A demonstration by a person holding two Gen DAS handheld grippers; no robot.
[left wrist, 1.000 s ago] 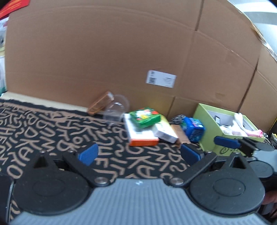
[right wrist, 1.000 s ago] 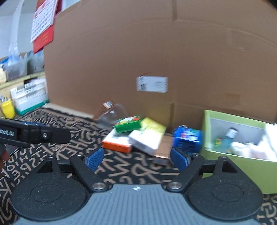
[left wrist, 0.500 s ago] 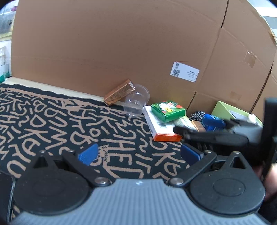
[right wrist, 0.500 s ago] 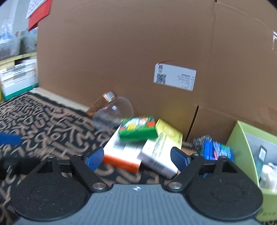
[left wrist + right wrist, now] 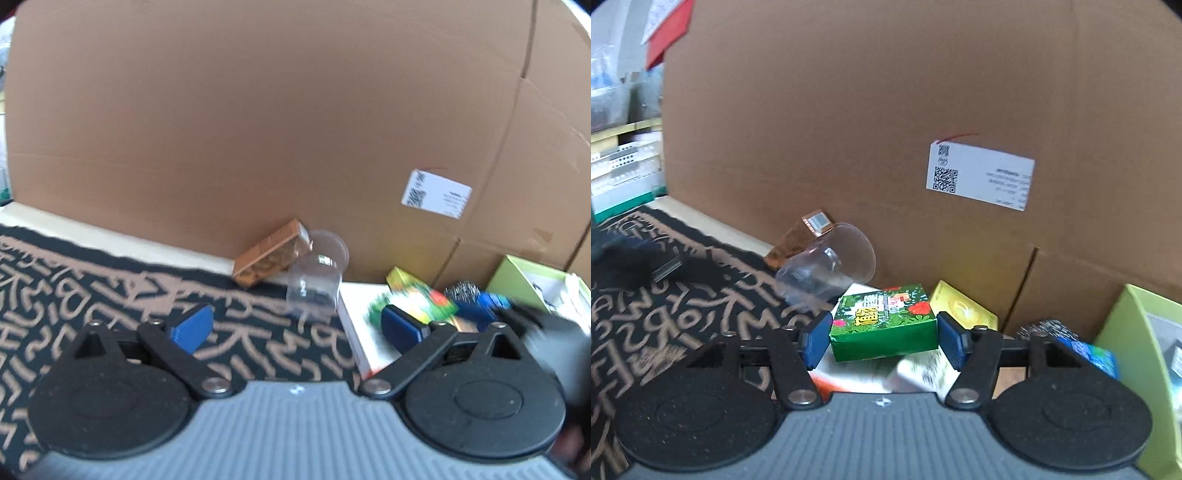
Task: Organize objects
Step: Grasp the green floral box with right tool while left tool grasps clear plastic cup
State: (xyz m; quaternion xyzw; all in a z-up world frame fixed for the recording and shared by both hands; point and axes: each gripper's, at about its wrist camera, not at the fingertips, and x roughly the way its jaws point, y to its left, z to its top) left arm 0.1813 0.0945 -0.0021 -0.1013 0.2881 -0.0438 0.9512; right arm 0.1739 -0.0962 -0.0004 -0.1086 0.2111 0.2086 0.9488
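My right gripper (image 5: 882,341) has its blue pads on both sides of a small green box (image 5: 884,321), which sits on top of a white and orange box (image 5: 846,373) and a yellow-white box (image 5: 956,312). The pads look pressed on the green box. The green box shows blurred in the left wrist view (image 5: 410,301). My left gripper (image 5: 295,326) is open and empty above the patterned mat (image 5: 92,280). A clear plastic cup (image 5: 316,275) lies on its side next to a brown box (image 5: 271,253).
A big cardboard wall (image 5: 258,129) closes the back. A lime green bin (image 5: 1134,332) with items stands at the right. A blue packet (image 5: 1086,350) and a dark scrubber (image 5: 1041,326) lie beside it. Shelves with bins (image 5: 620,166) are at the far left.
My right gripper has moved forward onto the pile and narrowed around the green box. My left gripper has moved closer to the cup and the brown box.
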